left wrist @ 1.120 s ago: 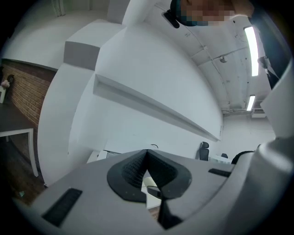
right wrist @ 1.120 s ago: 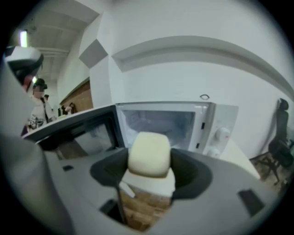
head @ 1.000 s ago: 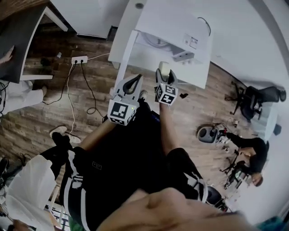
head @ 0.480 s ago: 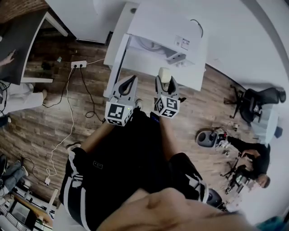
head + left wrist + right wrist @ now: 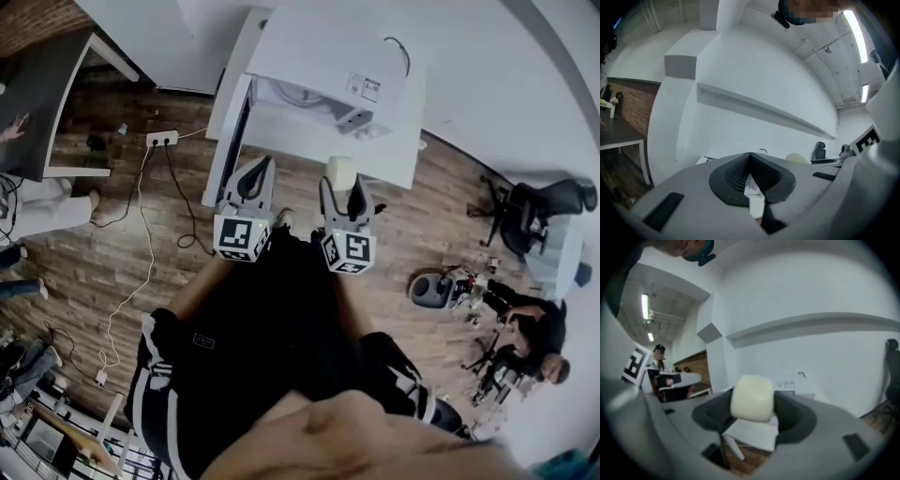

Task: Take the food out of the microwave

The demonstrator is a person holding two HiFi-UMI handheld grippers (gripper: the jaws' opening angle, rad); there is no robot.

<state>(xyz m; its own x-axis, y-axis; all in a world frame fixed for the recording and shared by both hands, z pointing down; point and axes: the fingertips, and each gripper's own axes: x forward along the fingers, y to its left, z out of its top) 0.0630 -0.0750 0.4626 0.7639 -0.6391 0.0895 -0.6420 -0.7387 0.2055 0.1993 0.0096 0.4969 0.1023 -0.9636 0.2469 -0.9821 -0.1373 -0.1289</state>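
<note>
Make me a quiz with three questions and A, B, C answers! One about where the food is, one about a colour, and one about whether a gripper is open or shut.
1. Where is the food?
A. On the floor
B. In the right gripper
C. On a plate

2. What colour is the microwave?
A. Red
B. Green
C. White

3. How is the left gripper?
A. Shut, holding nothing
B. Wide open
C. Shut on a cup

Answers:
1 B: the pale block sits clamped between that gripper's jaws.
2 C: its whole case looks white.
3 A: its jaw tips meet with nothing between them.
</note>
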